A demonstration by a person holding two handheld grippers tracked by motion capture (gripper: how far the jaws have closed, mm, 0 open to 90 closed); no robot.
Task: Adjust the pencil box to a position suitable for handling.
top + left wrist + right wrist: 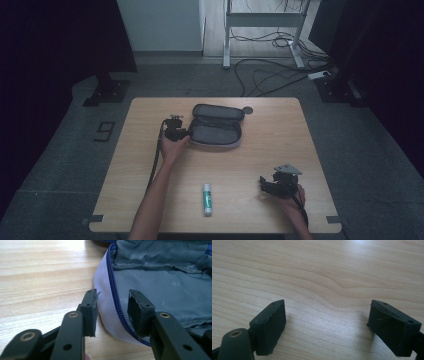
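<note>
Your high view is dim, with near-black corners and only the table [270,150] moderately lit. In your left gripper view, glare whitens the wood at the top edge, and the near jaws are soft. In your right gripper view, light falls from above right; the jaws cast faint shadows, and focus is crisp mid-frame.

Table [280,145]: pale wood-grain top, smooth, with a soft sheen where I see light fall in the right gripper view. Pencil case [216,131], lying open on the table: woven cloth, matt grey lining [160,287], pale lilac edging, blue toothed zip [115,293]. Left gripper [112,307], at the case's rim: matt black plastic, brass-coloured rivets; pads worn rough. Right gripper [327,325]: same matt black, edges chipped. Glue stick [206,199], nearer me than the case: glossy plastic.
</note>
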